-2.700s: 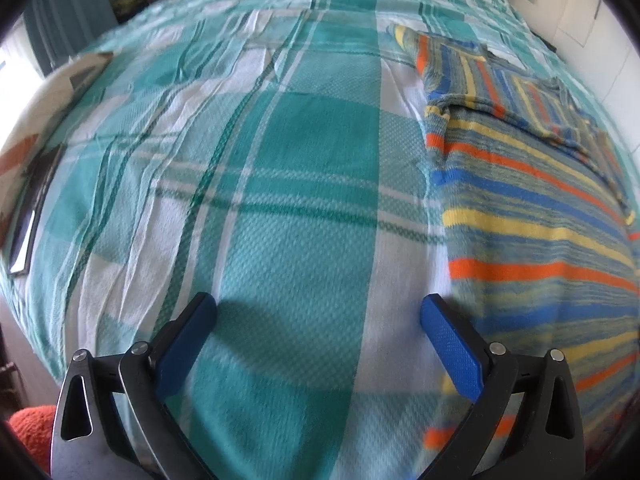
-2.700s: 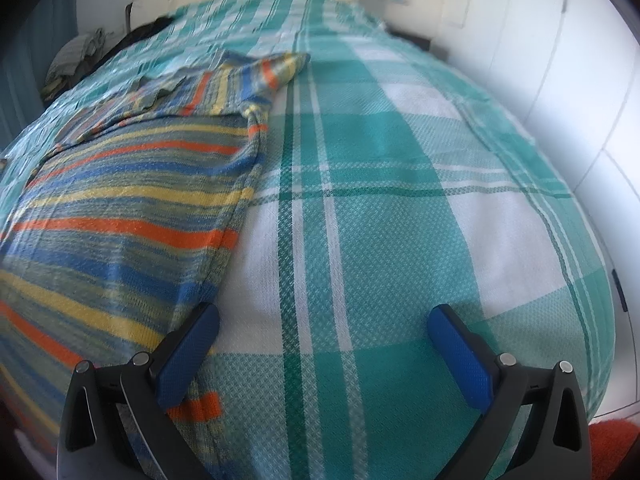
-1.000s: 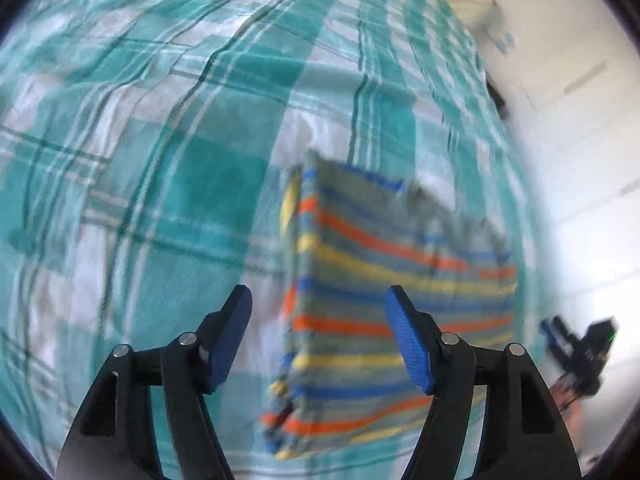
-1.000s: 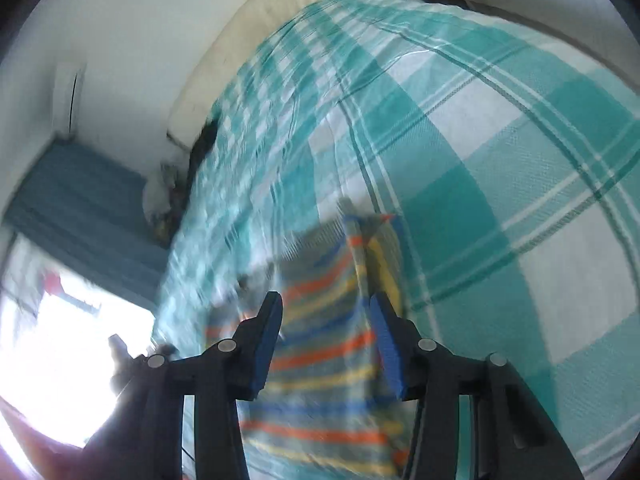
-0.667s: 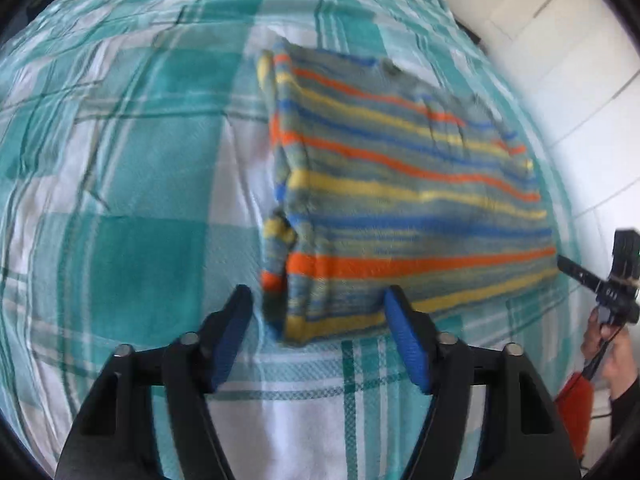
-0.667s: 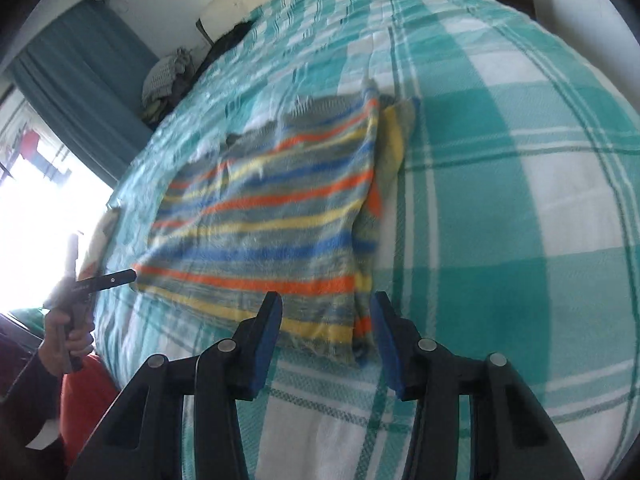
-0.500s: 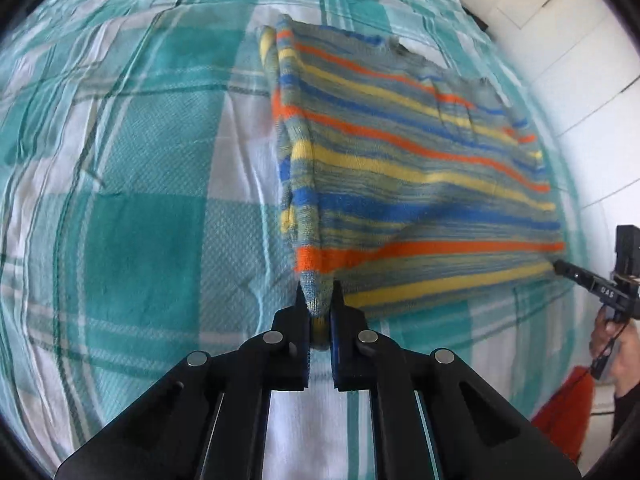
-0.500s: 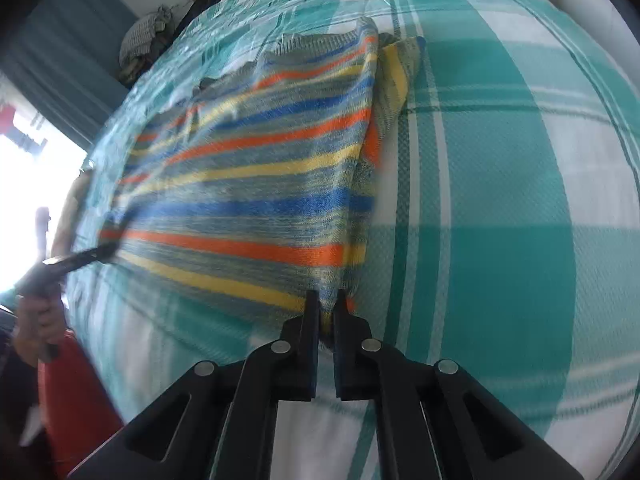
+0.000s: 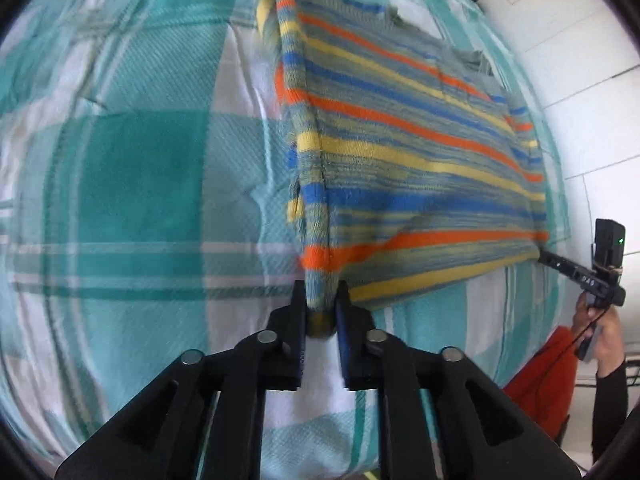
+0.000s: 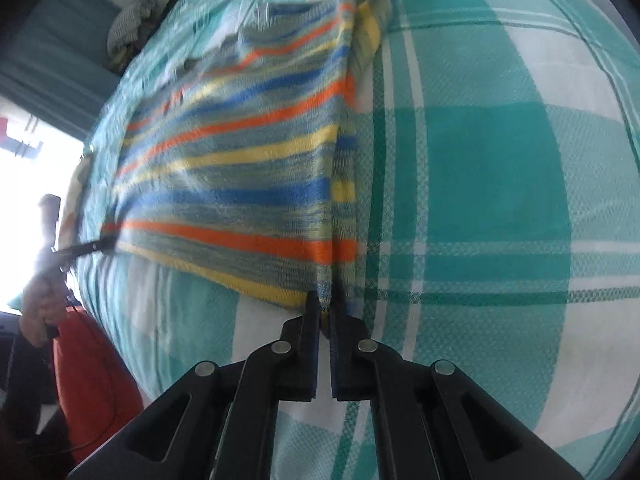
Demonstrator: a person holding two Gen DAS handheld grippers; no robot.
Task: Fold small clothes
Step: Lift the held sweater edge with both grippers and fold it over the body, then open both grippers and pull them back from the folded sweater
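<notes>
A striped sweater (image 9: pixel 420 152) in orange, blue, yellow and grey lies on a teal-and-white plaid bedspread (image 9: pixel 140 180). My left gripper (image 9: pixel 320 300) pinches the sweater's near hem corner; its jaws are opening slightly, with bunched fabric still pressed between the pads. In the right wrist view, the sweater (image 10: pixel 240 168) spreads away to the left. My right gripper (image 10: pixel 325 308) is shut on the opposite hem corner. The hem stretches taut between the two grippers, slightly raised off the bedspread (image 10: pixel 480 180). Each camera sees the other gripper at the far corner: right gripper (image 9: pixel 576 274), left gripper (image 10: pixel 90 246).
A person's hand (image 9: pixel 600 328) holds the far gripper beside an orange-red cushion (image 9: pixel 536 380). A white panelled wall (image 9: pixel 580 60) runs along one side of the bed. On the other side are a teal curtain (image 10: pixel 48 40), a bright window and a pile of clothes (image 10: pixel 128 36).
Both grippers came down to the sweater's near hem corners and closed on them. Since half a second ago the hem has been pulled tighter and the left jaws stand slightly wider.
</notes>
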